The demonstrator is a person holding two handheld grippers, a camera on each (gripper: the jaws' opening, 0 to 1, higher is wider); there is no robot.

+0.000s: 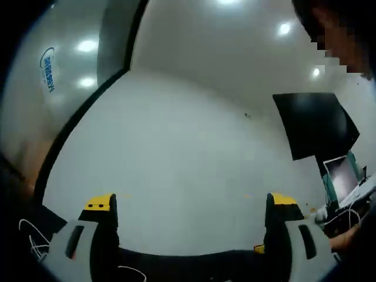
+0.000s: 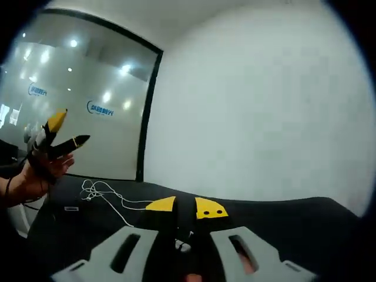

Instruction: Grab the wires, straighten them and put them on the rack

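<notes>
In the right gripper view our right gripper (image 2: 185,207) has its yellow-tipped jaws drawn nearly together, with only a thin dark gap between the tips. A small pale bit sits low between the jaws, but we cannot tell whether it is wire or part of the tool, so we will not claim a hold.

The white wires (image 2: 104,197) lie loose on the black table (image 2: 282,220), at about ten o'clock from those jaws and well apart from the tips. The tangle bunches at its far left end, and a single strand trails from there toward four o'clock, ending near the left jaw tip. We judge that line to be the wire's long axis, running roughly from ten to four across the table.

Our left gripper (image 2: 61,134) shows at nine o'clock in this same view, held up in a hand (image 2: 44,170) above the table's left edge, its jaws apart. In the left gripper view those jaws stand wide with nothing between them, aimed at the white wall (image 1: 176,153). Thin white loops (image 1: 32,235) show at eight o'clock there, beside the left jaw.

The bunched end lies between the two grippers, and the trailing end is closer to the right one. We judge the right gripper better placed to take the near strand, swinging toward ten o'clock, while the left would have to drop and tilt down to catch the bundle.
</notes>
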